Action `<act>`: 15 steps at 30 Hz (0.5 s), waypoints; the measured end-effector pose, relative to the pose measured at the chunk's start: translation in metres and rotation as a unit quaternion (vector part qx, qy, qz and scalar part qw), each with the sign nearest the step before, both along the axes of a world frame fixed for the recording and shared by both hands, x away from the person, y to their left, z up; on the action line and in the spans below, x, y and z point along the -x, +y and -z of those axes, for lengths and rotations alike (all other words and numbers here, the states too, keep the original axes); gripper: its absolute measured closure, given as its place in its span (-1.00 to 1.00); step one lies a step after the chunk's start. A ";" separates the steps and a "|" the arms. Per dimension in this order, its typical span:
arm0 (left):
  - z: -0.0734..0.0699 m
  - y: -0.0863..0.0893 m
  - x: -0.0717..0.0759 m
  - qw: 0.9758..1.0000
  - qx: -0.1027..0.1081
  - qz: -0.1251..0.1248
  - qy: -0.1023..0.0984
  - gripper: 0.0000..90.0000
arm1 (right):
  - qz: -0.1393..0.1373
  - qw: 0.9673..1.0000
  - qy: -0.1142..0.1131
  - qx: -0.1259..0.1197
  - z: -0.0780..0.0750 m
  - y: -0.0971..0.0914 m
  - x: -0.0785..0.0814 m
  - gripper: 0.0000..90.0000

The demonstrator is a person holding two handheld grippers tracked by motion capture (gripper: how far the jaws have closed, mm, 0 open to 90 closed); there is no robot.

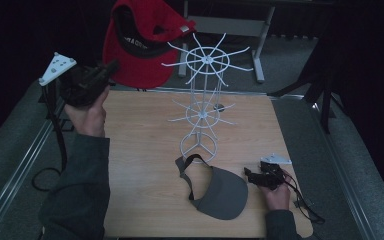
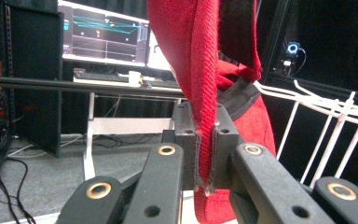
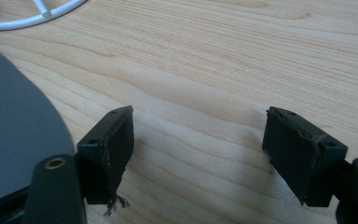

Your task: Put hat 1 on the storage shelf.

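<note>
Left gripper jaws clamped on 1 red cap, right gripper jaws apart, 1 grey visor, 1 white wire rack

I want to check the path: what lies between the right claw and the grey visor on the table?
Only bare wooden table, as the high view shows: the right claw stands open just beside the grey visor.

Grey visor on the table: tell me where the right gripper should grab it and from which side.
Take the grey visor by the curved outer edge of its brim, the part nearest the right gripper. The brim lies flat on the table, so a low, nearly level approach from the visor's right, one jaw slipped under that thin edge, probably suits best. Its jaws stand open.
</note>
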State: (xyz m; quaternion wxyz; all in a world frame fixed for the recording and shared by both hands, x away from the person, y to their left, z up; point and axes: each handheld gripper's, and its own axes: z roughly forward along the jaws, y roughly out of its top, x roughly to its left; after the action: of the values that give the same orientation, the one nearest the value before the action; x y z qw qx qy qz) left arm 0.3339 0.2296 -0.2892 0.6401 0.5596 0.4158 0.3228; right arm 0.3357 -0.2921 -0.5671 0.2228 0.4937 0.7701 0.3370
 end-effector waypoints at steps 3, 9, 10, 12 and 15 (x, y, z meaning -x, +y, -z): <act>0.001 0.000 0.003 1.000 -0.002 -0.001 -0.002 0.91 | 0.000 1.000 0.000 0.000 0.000 0.000 0.000 -0.45; 0.009 0.002 0.008 1.000 -0.005 -0.001 -0.002 0.91 | 0.000 1.000 0.001 0.000 0.000 0.000 0.000 -0.45; 0.010 0.002 0.009 1.000 -0.008 0.000 -0.002 0.91 | 0.001 1.000 0.001 0.000 0.000 0.000 0.000 -0.45; 0.012 0.001 0.013 1.000 -0.013 0.001 -0.009 0.91 | 0.001 1.000 0.001 -0.001 0.000 0.000 0.000 -0.45; 0.018 0.001 0.017 1.000 -0.011 0.004 -0.010 0.90 | 0.001 1.000 0.002 -0.001 0.000 0.000 0.000 -0.45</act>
State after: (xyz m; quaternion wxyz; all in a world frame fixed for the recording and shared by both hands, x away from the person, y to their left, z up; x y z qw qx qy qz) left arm 0.3173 0.2306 -0.3074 0.6389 0.5653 0.4037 0.3305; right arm 0.3355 -0.2919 -0.5670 0.2214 0.4952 0.7696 0.3368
